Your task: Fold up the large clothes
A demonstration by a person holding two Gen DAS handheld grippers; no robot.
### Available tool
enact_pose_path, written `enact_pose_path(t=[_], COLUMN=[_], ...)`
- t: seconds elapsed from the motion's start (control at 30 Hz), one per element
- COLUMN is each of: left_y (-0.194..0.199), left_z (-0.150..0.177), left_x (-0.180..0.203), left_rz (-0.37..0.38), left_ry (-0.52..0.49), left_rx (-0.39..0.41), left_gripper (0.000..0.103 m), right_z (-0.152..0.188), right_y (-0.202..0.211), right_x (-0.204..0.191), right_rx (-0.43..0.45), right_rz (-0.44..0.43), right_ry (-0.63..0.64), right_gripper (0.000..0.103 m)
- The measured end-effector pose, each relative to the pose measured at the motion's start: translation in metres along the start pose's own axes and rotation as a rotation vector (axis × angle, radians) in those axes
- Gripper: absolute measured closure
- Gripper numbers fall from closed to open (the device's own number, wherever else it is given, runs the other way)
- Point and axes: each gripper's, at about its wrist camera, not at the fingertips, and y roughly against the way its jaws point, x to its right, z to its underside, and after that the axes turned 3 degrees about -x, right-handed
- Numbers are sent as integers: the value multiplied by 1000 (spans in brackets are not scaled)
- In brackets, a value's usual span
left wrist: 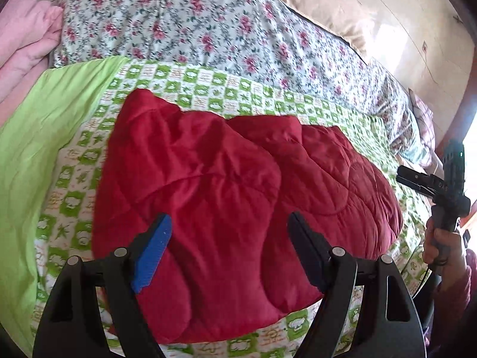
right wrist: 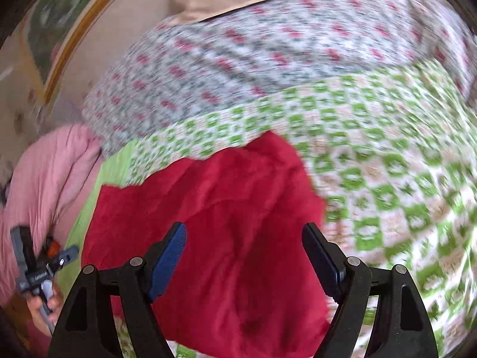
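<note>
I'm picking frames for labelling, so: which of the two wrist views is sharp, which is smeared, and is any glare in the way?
Left wrist view: sharp, the red quilted garment shows its stitching, with blown-out glare at the right edge. Right wrist view: motion-smeared, the green checked cover streaks, though the right gripper stays crisp. Both bulge with fisheye distortion.

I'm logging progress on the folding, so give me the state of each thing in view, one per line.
Red quilted garment: folded into a compact bundle, lying on the green checked sheet.
Left gripper: open, holding nothing.
Right gripper: open, holding nothing.
Floral quilt: bunched behind the sheet.
Pink blanket: folded at the side.
</note>
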Motion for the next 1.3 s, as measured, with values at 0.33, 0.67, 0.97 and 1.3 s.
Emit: enact_pose_path(t=[0.33,0.67,0.97,1.3], left_y=[-26,-39,-101,-126], left_z=[1,-14,-40,-43], left_x=[10,8,-17,-25], left_rz=[21,-3,-111,-167], left_ry=[1,-5,27,27], left_rx=[-42,-55,-150,-194], left_gripper=[23,23,23,22], right_z=[5,1,-19,-36], right_y=[-79,-132,-150,-131], right_x=[-85,-51,-32,-50], right_rx=[-185,-250,-277,-239], right_rz=[22,218,187,191], right_ry=[252,257,188,185], right_gripper=[22,23,23,25])
